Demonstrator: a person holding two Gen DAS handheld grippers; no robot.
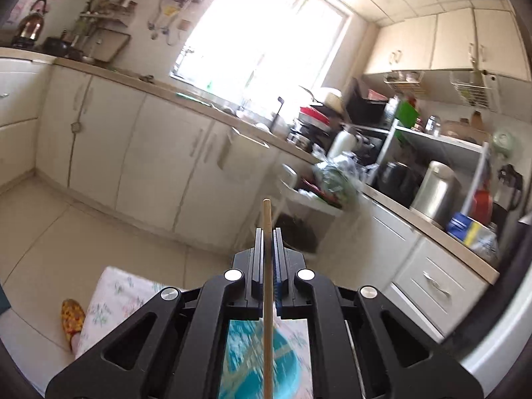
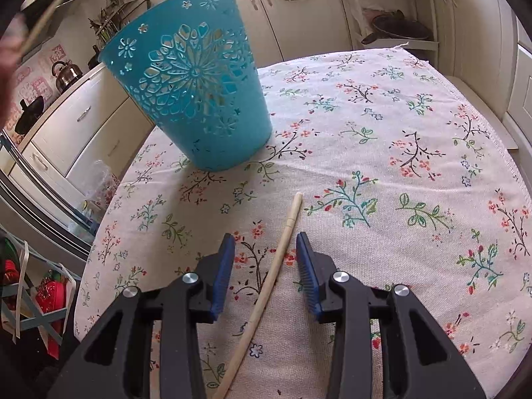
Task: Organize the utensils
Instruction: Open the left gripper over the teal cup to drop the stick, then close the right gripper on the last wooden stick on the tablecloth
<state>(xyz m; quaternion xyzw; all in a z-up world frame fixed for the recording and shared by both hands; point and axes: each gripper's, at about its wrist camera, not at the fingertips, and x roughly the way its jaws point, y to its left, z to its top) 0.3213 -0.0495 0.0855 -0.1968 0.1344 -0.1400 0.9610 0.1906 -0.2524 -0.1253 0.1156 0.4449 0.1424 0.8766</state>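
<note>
My left gripper (image 1: pixel 267 232) is shut on a thin wooden chopstick (image 1: pixel 267 212), which stands upright between the pads with its tip above the fingertips. It is raised and faces the kitchen cabinets. Below it, blurred, is the turquoise perforated basket (image 1: pixel 246 359). In the right wrist view the same basket (image 2: pixel 199 99) stands on the floral tablecloth (image 2: pixel 399 133). My right gripper (image 2: pixel 265 239) is open just above the cloth. A second chopstick (image 2: pixel 282 242) lies flat between its blue pads (image 2: pixel 226 266), touching neither. A blurred dark shape with a stick (image 2: pixel 43 16) shows at the top left.
White cabinets (image 1: pixel 139 153) and a cluttered counter (image 1: pixel 332 153) ring the table. A slipper (image 1: pixel 71 319) is on the floor by the table's corner. A kettle (image 2: pixel 68 73) sits on the far counter, and a shelf with a pan (image 2: pixel 395 30) stands behind the table.
</note>
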